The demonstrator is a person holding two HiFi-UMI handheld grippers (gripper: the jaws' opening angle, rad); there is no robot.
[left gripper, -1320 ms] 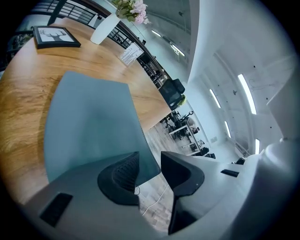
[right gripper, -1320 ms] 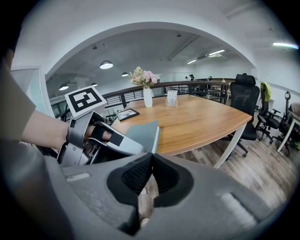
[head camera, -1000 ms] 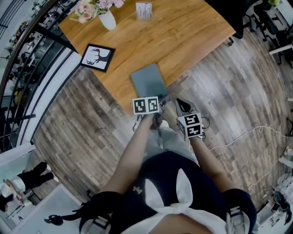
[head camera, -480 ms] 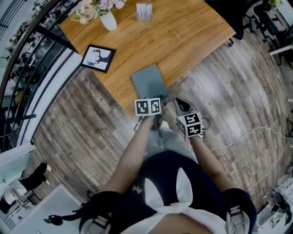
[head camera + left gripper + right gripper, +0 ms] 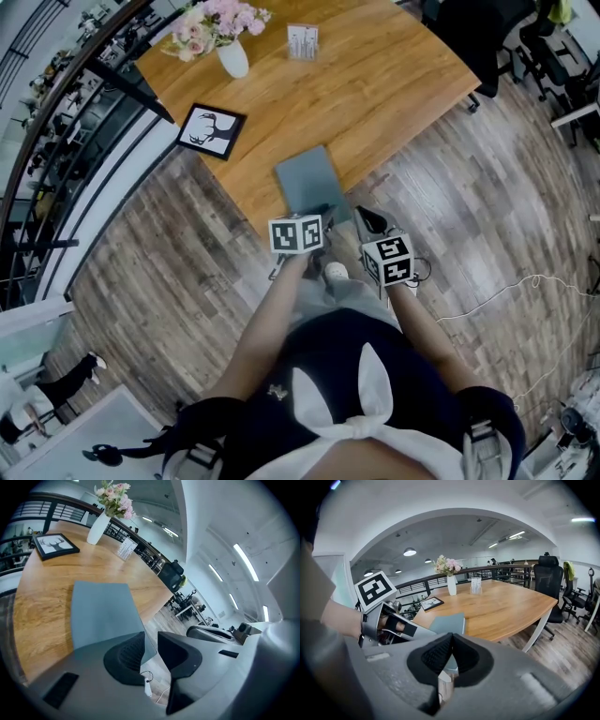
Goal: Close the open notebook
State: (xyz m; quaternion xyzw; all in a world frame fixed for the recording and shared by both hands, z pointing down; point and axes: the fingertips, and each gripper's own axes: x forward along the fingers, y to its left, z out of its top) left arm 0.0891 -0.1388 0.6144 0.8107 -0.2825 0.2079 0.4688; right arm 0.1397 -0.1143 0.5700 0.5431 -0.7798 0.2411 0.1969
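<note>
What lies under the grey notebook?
Only the wooden table shows beneath the notebook, which lies flat and closed on it. Its cover hides the patch of wood directly underneath.

The person wore a short-sleeved dark navy top (image 5: 328, 361) with a white cloth (image 5: 361, 412) knotted at its front, and pale grey trousers (image 5: 342, 295). The grey left gripper (image 5: 325, 212) and right gripper (image 5: 364, 218) each bore a white cube (image 5: 296, 234) of black square markers (ribbed black pads (image 5: 433, 654) lined the jaws).
</note>
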